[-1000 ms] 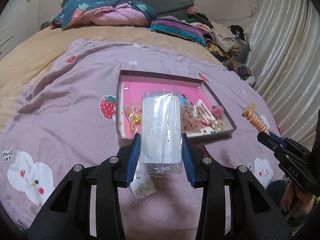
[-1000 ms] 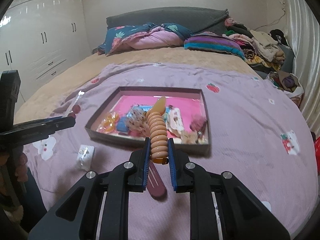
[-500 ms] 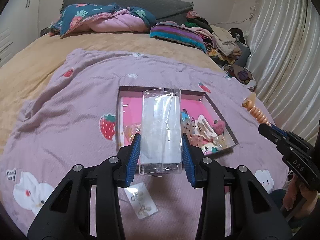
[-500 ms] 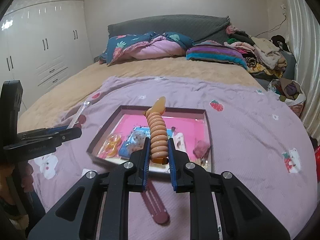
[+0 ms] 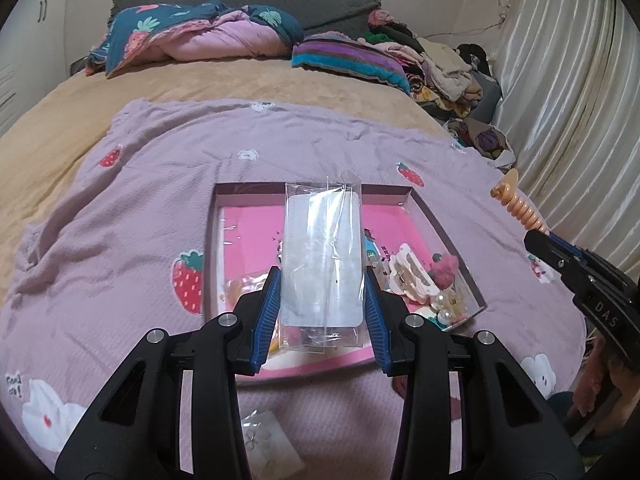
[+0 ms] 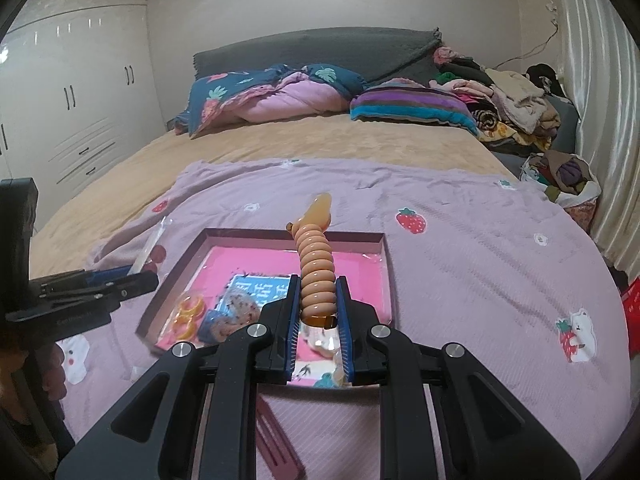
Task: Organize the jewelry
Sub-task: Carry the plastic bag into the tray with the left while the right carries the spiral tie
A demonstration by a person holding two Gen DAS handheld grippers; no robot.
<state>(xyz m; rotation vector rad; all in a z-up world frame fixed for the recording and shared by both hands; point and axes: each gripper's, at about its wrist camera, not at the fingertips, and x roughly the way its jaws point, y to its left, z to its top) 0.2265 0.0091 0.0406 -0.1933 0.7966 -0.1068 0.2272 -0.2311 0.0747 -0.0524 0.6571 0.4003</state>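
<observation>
Both grippers have drawn in over the tray since a second ago, each with its load

Largest, the lilac blanket (image 6: 460, 264) carries the shallow tray (image 5: 424, 210), whose pink floor holds hair clips (image 5: 412, 278), an orange piece (image 6: 188, 312) at its left end and a blue printed card (image 6: 260, 286) mid-floor. Above the tray's near half, the left gripper (image 5: 322, 300) is partly spread, its blue pads pinching a clear plastic sleeve (image 5: 322, 248) upright by its edges. Over the tray's near edge, the right gripper (image 6: 318, 312) is pressed tight on a peach ribbed hair clip (image 6: 316, 264). Just short of the tray, an earring card (image 5: 266, 444) lies on the blanket
</observation>
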